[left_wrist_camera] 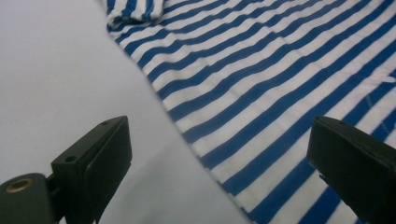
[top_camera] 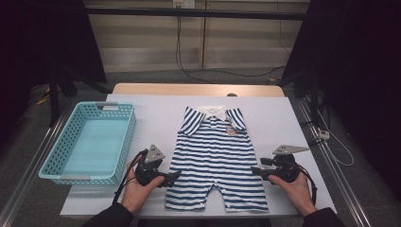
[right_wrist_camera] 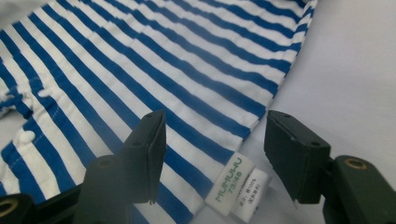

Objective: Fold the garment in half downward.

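A blue-and-white striped baby romper [top_camera: 217, 156] with a white collar lies flat on the white table cover, collar at the far end. My left gripper [top_camera: 177, 176] lies low at its left edge. In the left gripper view it [left_wrist_camera: 219, 140] stands wide open, with the romper's hem edge [left_wrist_camera: 261, 107] running between the jaws. My right gripper [top_camera: 254, 170] is at the romper's right edge. In the right gripper view it [right_wrist_camera: 215, 123] is partly open, its jaws astride the side seam and the white care labels [right_wrist_camera: 231, 182], and the pads are not touching the cloth.
An empty light-blue plastic basket [top_camera: 126, 137] stands at the left of the table. The white cover [top_camera: 156, 118] spans the table, with a wooden edge [top_camera: 189, 89] at the back. Cables trail on the floor beyond it.
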Motion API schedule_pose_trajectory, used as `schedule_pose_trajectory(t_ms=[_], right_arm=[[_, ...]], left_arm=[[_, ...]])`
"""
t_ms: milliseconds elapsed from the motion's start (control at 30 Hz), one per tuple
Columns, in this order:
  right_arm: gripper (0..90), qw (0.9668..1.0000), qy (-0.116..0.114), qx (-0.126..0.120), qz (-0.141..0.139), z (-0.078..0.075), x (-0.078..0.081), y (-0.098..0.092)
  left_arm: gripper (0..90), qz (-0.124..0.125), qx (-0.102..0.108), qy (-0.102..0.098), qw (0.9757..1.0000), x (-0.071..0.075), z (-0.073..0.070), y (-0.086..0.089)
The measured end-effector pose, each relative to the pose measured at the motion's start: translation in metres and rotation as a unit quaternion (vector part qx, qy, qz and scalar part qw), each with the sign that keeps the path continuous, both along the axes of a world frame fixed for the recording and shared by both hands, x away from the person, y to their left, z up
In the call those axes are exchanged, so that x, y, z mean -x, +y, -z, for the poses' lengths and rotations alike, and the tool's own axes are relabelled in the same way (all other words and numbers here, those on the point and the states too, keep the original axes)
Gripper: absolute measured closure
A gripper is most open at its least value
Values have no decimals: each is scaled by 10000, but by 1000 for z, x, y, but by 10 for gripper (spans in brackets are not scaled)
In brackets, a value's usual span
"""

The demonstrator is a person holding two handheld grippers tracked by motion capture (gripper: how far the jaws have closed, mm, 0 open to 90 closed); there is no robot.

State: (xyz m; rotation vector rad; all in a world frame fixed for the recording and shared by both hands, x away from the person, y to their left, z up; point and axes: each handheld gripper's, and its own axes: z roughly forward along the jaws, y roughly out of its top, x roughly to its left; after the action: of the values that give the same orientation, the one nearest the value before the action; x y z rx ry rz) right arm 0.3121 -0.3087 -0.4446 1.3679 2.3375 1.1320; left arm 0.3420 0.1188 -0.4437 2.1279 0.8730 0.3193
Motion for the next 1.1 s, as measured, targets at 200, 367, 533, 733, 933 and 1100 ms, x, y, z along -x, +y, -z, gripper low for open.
schedule_pose_trajectory(t_ms=[200,367,533,733,933,1100], right_arm=[[460,9992,-10,398,-53,2,1,3],[533,9982,-24,601,15,4,1,4],[673,9977,-83,664,-94,4,3,6],[826,9983,-29,543,-227,4,1,6],[889,9985,48,422,-345,4,0,5],[892,9984,41,443,-342,2,2,-3]], left_arm=[[186,-174,-175,260,9994,-2,5,5],[393,-302,-273,242,9989,2,7,0],[609,-221,-105,310,9992,0,7,1],[727,-50,-55,409,9991,-1,7,1],[890,-45,166,712,9973,-4,7,3],[893,-54,150,776,9969,-3,4,9]])
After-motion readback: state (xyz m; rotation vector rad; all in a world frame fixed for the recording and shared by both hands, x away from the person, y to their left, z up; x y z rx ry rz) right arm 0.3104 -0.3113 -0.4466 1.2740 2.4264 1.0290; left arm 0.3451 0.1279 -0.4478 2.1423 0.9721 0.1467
